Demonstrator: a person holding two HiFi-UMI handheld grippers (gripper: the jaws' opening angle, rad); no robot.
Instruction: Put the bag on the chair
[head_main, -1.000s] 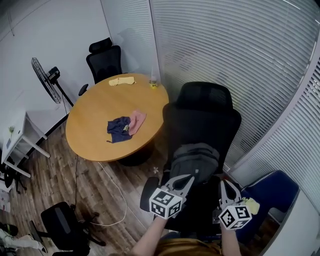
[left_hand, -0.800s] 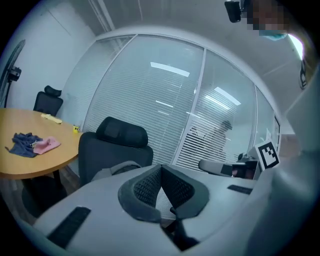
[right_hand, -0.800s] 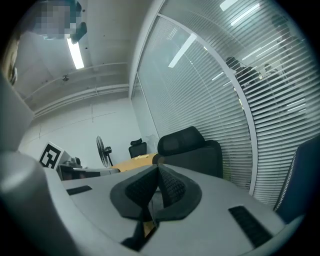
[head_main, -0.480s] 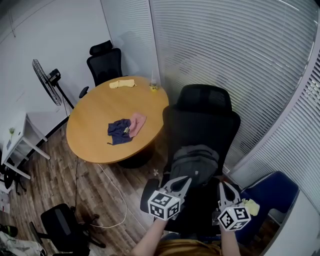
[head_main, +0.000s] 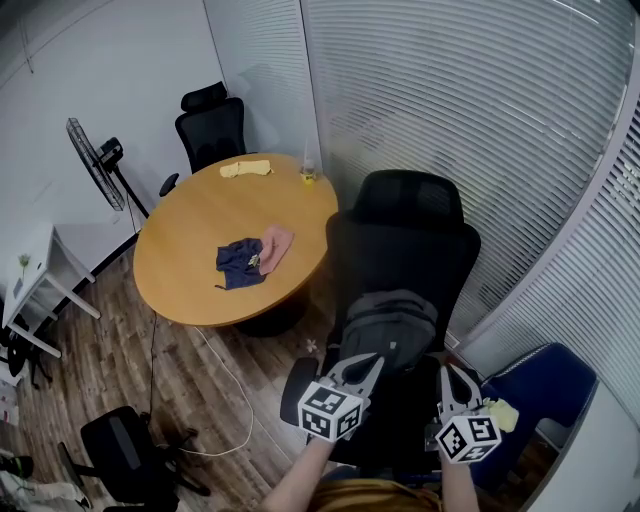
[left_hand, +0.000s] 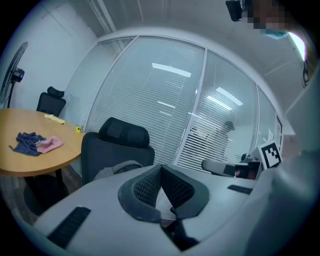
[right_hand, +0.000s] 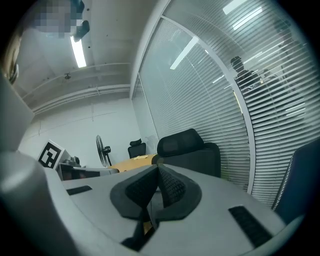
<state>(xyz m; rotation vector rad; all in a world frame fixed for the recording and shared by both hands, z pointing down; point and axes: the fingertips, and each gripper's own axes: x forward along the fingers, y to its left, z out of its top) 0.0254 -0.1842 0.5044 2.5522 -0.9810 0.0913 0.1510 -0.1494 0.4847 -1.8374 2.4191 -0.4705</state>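
Well, at the far left a fan (head_main: 95, 160) stood by the wall. Next to it, a round table (head_main: 185, 235) carried a blue cloth (head_main: 238, 262) touching a pink cloth (head_main: 277, 243) near its middle. A yellow cloth (head_main: 245, 168) lay near the table's far edge. A far chair (head_main: 213, 125) stood behind the table, and a cable (head_main: 228, 385) trailed over the wood floor (head_main: 130, 350) in front of it.

Right of the table stood the chair (head_main: 405, 245), black and high-backed, with its back toward the blinds (head_main: 480, 110). The bag (head_main: 390, 322), grey, lay on the chair's seat and leaned against the backrest.

The left gripper (head_main: 377, 356) pointed at the bag's near edge, with its tips just beside it. The head view did not show whether they touched the bag. In the left gripper view its pads (left_hand: 145, 187) were pressed together at the tips with nothing between them. The bag showed beyond them, a little left of the jaws.

The right gripper (head_main: 447, 369) hung just right of the left one, over the seat's near right side and apart from the bag. Its pads (right_hand: 172, 187) also met at the tips and held nothing. The chair's headrest rose past them in the right gripper view.

At the far right a blue chair (head_main: 545, 385) stood near the right gripper.
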